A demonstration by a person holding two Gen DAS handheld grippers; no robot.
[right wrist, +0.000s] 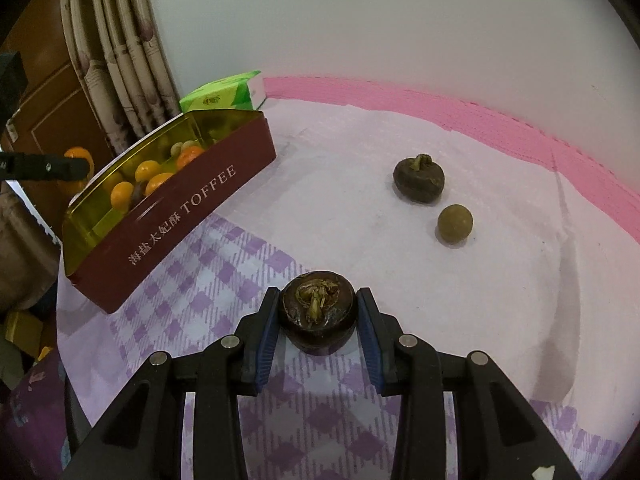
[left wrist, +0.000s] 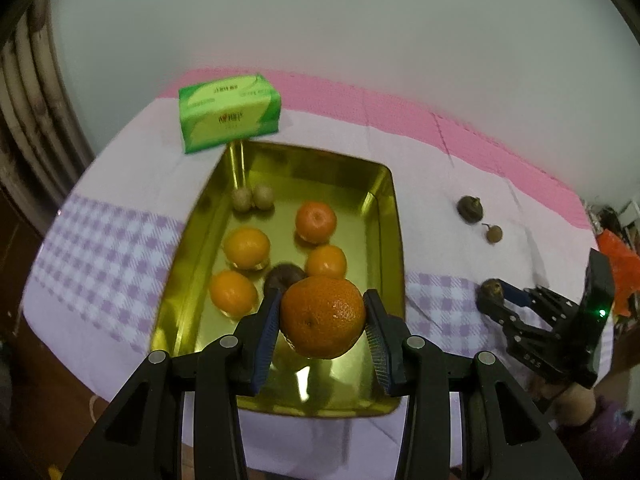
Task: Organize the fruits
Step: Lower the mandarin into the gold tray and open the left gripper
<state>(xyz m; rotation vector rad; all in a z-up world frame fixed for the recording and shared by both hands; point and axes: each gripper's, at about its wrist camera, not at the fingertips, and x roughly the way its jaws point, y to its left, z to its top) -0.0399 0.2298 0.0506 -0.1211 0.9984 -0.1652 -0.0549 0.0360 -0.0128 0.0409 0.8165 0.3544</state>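
Observation:
My left gripper (left wrist: 323, 300) is shut on a large tangerine (left wrist: 323, 322), held just above the near end of a gold tin tray (left wrist: 396, 240). In the tray lie several smaller tangerines (left wrist: 316, 222), two pale longans (left wrist: 252, 197) and a dark mangosteen (left wrist: 285, 274). My right gripper (right wrist: 317, 294) is shut on another dark mangosteen (right wrist: 318, 320), low over the checked cloth to the right of the tray. It also shows in the left wrist view as the right gripper (left wrist: 498, 296). A further mangosteen (right wrist: 419, 181) and a longan (right wrist: 455, 224) rest on the cloth beyond it.
A green tissue pack (left wrist: 230, 118) stands behind the tray. The tray's outer wall (right wrist: 172, 216) is dark red and reads TOFFEE. A pink mat (right wrist: 440, 100) edges the table under a white wall. Curtains (right wrist: 120, 52) hang at the left.

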